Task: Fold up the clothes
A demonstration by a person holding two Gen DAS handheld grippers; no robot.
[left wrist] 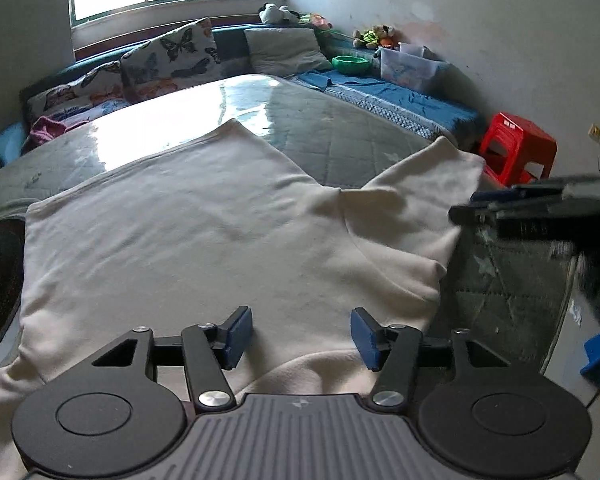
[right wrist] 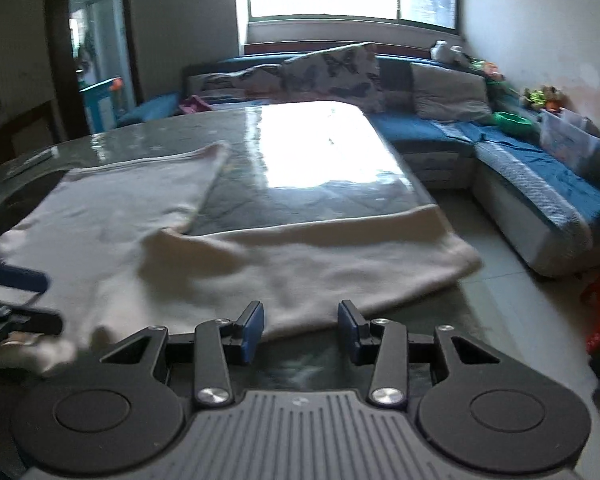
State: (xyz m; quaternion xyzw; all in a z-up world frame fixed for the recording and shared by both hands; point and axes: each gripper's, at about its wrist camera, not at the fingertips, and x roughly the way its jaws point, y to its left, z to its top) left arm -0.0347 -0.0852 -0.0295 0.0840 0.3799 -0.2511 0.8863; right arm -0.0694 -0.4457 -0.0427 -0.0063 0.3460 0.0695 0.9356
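Note:
A cream long-sleeved top (left wrist: 204,232) lies spread flat on the glass-topped table (left wrist: 340,128). Its right sleeve (left wrist: 424,184) reaches toward the table's right edge. My left gripper (left wrist: 302,338) is open and empty, hovering over the garment's near edge around the collar. My right gripper (right wrist: 301,332) is open and empty, just above the table at the near edge of the sleeve (right wrist: 340,264). The right gripper also shows blurred at the right of the left wrist view (left wrist: 532,204). The left gripper shows at the left edge of the right wrist view (right wrist: 16,296).
A blue L-shaped sofa (right wrist: 540,184) with butterfly cushions (left wrist: 172,56) wraps the far and right sides of the table. A red plastic stool (left wrist: 518,148) stands on the floor to the right. A green bowl (left wrist: 350,65) and a clear box (left wrist: 410,68) sit on the sofa.

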